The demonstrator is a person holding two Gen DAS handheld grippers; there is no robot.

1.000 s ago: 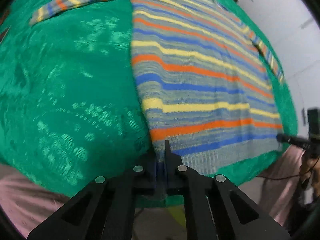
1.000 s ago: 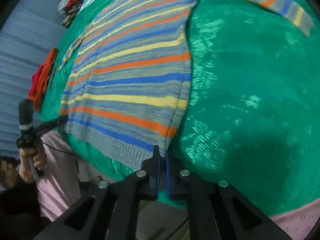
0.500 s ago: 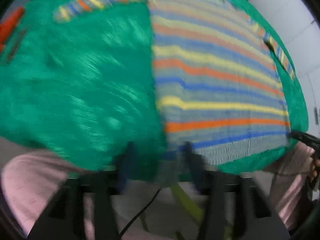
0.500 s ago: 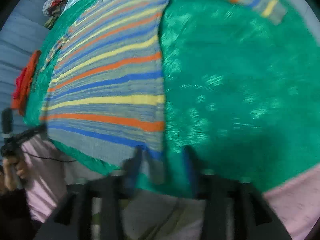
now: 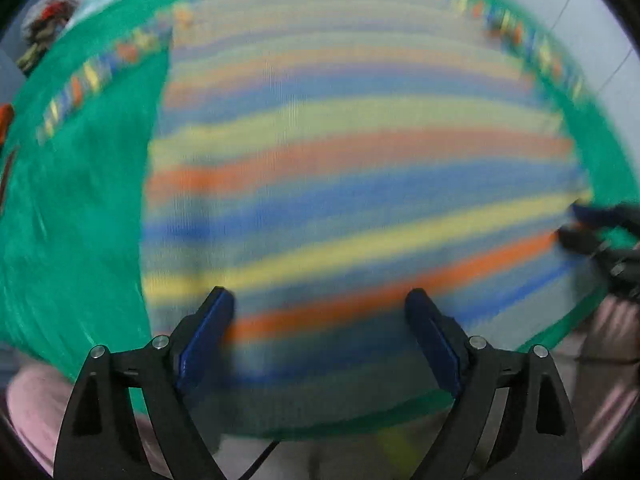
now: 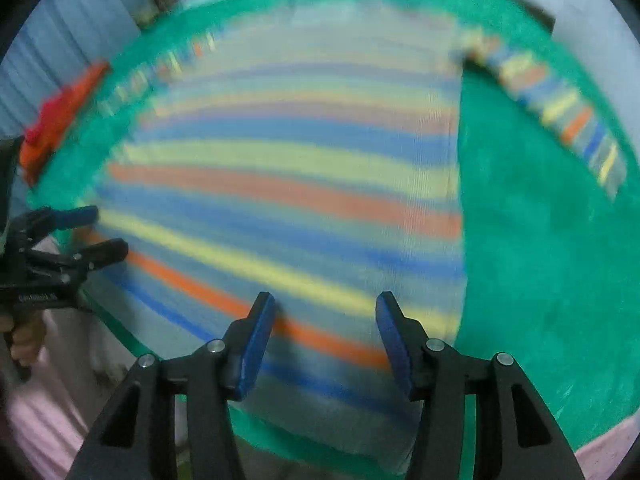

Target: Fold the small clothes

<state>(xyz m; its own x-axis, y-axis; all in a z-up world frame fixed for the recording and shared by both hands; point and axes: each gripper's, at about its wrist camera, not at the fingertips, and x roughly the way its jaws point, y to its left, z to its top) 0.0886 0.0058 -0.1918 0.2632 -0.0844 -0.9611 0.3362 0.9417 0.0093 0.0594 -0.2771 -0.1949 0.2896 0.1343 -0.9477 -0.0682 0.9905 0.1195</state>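
Left wrist view: a striped sweater (image 5: 352,184) lies flat on the green cloth (image 5: 72,240), sleeves out, unfolded. Both tools, the left gripper (image 5: 320,320) and right gripper (image 6: 325,326), hover over its hem, jaws wide apart, gripping nothing. Next, likely, a fresh grasp for the first fold.

Our left gripper (image 5: 320,304) hangs with its blue-padded fingers (image 5: 208,332) spread wide at 6 o'clock, gripping nothing. Our right gripper (image 6: 325,312) is likewise parted and empty; its view catches the left one at 9 o'clock.
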